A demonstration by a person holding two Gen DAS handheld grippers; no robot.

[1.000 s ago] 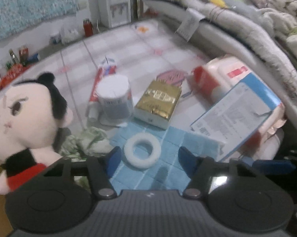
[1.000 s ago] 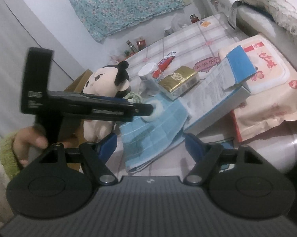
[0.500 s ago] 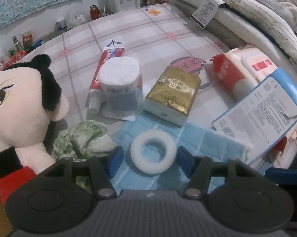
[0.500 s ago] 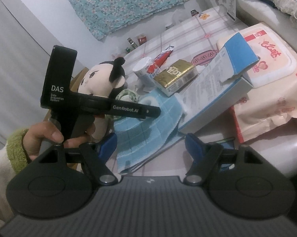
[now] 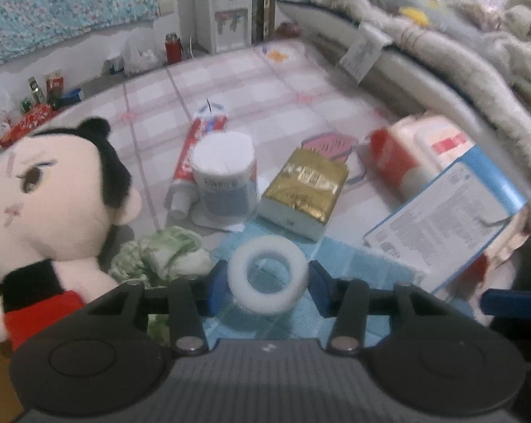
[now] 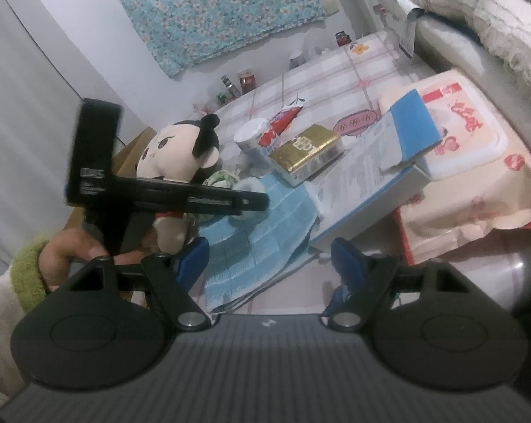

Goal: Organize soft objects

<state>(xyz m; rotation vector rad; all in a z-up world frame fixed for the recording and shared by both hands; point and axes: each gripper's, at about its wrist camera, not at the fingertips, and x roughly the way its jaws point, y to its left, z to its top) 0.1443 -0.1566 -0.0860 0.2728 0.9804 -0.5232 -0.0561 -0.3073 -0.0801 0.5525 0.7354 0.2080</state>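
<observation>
A white foam ring (image 5: 267,275) sits between the blue fingertips of my left gripper (image 5: 265,287), which is shut on it just above the blue cloth (image 5: 339,282). A plush doll (image 5: 43,204) with black hair stands at the left, with a green crumpled cloth (image 5: 163,253) beside it. In the right wrist view the left gripper (image 6: 244,201) hovers over the blue cloth (image 6: 265,232) next to the doll (image 6: 174,155). My right gripper (image 6: 269,257) is open and empty above the cloth's near edge.
A paper roll (image 5: 225,179), a toothpaste tube (image 5: 195,148) and a gold packet (image 5: 304,190) lie behind the cloth. A blue-and-white box (image 5: 449,211) rests on wipes packs (image 6: 470,162) at the right. Bedding (image 5: 441,42) runs along the far right.
My left gripper has closed its fingers onto the white foam ring and the view has tilted up slightly. The right gripper has stayed open and shifted a little.
</observation>
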